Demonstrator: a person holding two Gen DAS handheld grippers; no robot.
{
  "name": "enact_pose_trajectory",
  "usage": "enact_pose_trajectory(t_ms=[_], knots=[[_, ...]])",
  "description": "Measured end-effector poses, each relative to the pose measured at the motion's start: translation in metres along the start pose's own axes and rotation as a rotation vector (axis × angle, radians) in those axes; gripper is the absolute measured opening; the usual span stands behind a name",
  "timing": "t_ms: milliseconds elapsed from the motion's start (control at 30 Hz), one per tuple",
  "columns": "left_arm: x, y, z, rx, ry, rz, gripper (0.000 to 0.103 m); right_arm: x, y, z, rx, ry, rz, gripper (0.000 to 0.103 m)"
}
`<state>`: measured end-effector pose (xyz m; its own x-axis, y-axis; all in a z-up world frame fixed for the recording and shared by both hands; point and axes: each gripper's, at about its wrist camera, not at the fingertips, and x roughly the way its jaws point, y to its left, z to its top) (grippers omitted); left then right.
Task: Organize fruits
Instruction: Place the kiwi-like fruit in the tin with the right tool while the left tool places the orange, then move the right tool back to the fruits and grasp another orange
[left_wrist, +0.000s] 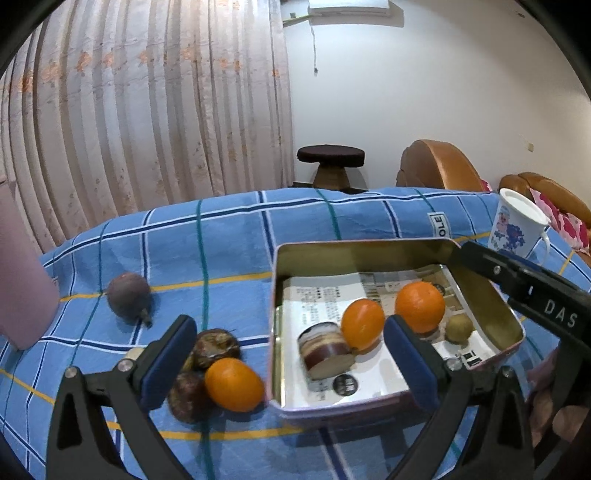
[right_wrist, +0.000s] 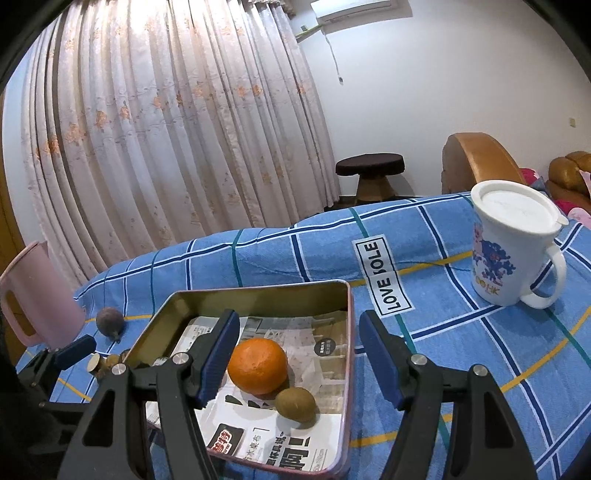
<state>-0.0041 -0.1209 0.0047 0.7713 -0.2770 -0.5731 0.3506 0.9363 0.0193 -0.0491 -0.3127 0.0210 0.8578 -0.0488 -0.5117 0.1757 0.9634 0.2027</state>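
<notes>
Fruits roughly half sorted: two oranges (left_wrist: 420, 306), a small brown fruit (left_wrist: 458, 328) and a cut piece (left_wrist: 325, 349) already in tin (left_wrist: 369, 248). Left on blue cloth (left_wrist: 229, 251): one orange (left_wrist: 233, 384), three dark fruits (left_wrist: 128, 295). Left gripper (left_wrist: 288, 363) and right gripper (right_wrist: 295, 360) jaws both apart, holding nothing.

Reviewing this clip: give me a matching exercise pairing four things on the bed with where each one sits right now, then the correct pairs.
Things:
1. white mug
2. small brown fruit
3. pink jug
4. purple fruit with a stem

Places:
A. alone on the blue checked cloth, left of the tin
B. inside the tin, touching an orange
C. far right of the cloth, lid on
D. left edge of the cloth, by the curtain

Pairs: 1-C, 2-B, 3-D, 4-A
</notes>
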Motion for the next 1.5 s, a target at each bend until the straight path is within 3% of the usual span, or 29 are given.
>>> enact_pose_trajectory(t_ms=[467, 733, 933, 967, 1100, 1367, 1500], knots=[[-0.012, 0.036, -0.006, -0.011, -0.008, 0.023, 0.103, -0.015, 0.023, -0.009, -0.076, -0.044, -0.055, 0.069], [-0.021, 0.073, -0.012, 0.004, -0.008, 0.057, 0.103, -0.031, 0.054, -0.025, -0.090, -0.023, 0.012, 0.069], [-0.022, 0.120, -0.015, -0.062, 0.014, 0.120, 0.103, -0.033, 0.090, -0.040, -0.130, 0.010, 0.063, 0.069], [-0.021, 0.129, -0.015, -0.079, 0.020, 0.128, 0.103, -0.033, 0.097, -0.043, -0.139, 0.018, 0.072, 0.067], [-0.022, 0.153, -0.017, -0.113, 0.029, 0.160, 0.103, -0.034, 0.117, -0.048, -0.156, 0.029, 0.109, 0.045], [-0.025, 0.184, -0.020, -0.159, 0.036, 0.192, 0.103, -0.018, 0.165, -0.071, -0.129, 0.171, 0.282, 0.043], [-0.023, 0.191, -0.022, -0.159, 0.055, 0.202, 0.103, 0.001, 0.182, -0.080, -0.099, 0.263, 0.309, 0.043]])
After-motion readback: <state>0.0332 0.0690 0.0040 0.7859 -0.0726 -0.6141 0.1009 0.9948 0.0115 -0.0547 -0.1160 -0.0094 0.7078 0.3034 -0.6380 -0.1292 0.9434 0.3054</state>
